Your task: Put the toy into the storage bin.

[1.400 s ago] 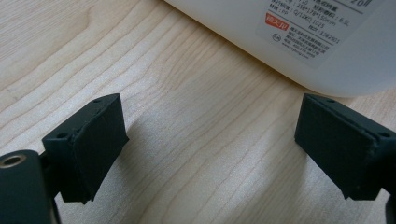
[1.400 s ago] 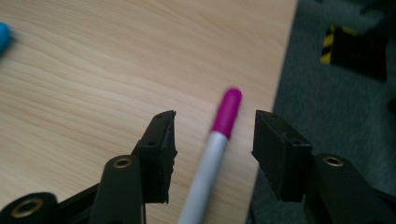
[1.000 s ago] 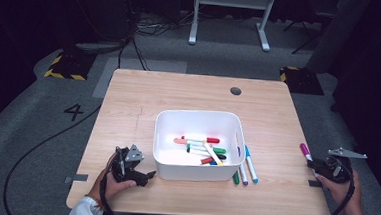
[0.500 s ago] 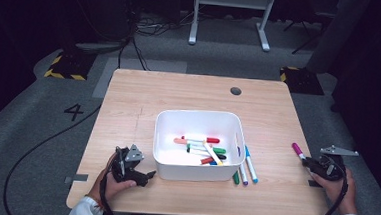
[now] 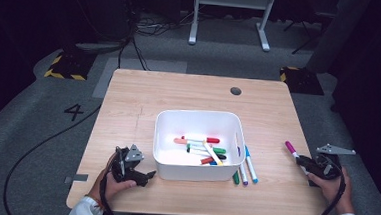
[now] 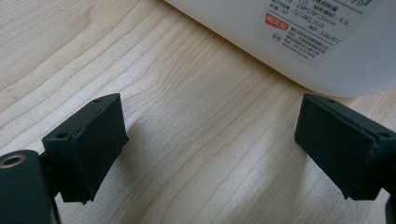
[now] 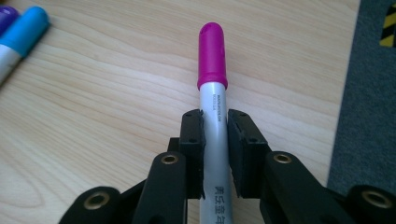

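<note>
A white bin (image 5: 199, 119) stands mid-table and holds several markers (image 5: 201, 148). Three more markers, green, purple and blue (image 5: 245, 167), lie on the wood against its right side. My right gripper (image 5: 305, 162) is at the table's right edge, shut on a magenta-capped marker (image 7: 213, 60) whose cap (image 5: 290, 146) points toward the bin. My left gripper (image 5: 144, 177) rests at the bin's front left corner, open, with bare wood between its pads (image 6: 88, 140). The bin's labelled wall (image 6: 299, 32) is just beyond them.
The light wooden table (image 5: 144, 99) has a dark cable grommet (image 5: 235, 90) near its far edge. Grey carpet (image 7: 369, 93) begins just past the right edge. A cable runs over the floor at the left.
My right gripper has carried the magenta marker a little leftward, in over the table's right edge toward the bin. The left gripper has stayed still.
</note>
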The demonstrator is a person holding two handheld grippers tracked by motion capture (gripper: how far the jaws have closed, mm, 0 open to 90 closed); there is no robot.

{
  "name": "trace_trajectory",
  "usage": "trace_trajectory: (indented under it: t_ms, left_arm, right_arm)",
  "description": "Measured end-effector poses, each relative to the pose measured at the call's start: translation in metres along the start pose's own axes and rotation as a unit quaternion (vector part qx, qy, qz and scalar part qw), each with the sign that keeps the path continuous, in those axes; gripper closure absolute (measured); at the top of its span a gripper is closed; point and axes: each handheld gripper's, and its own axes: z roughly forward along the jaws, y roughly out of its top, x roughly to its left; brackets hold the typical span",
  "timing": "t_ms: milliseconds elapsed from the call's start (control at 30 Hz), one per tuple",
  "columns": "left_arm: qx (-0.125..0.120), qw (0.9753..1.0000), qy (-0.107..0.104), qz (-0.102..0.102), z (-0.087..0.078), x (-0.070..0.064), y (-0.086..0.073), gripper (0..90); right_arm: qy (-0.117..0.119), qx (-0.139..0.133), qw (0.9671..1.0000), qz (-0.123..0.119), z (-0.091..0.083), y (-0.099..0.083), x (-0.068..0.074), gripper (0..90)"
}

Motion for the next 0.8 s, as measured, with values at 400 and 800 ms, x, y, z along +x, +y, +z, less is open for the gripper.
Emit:
trace_trajectory:
  t_ms: [400,800]
  left_arm:
    - [0.000,1.0000,-0.001,-0.001,0.000,0.000,0.000,9.0]
    - [0.000,1.0000,0.000,0.000,0.000,0.000,0.000,9.0]
  right_arm:
    - [0.035,-0.042,0.9979,-0.036,-0.012,0.025,0.030,77.2]
    - [0.078,-0.098,0.9895,-0.072,-0.035,0.069,0.063,77.2]
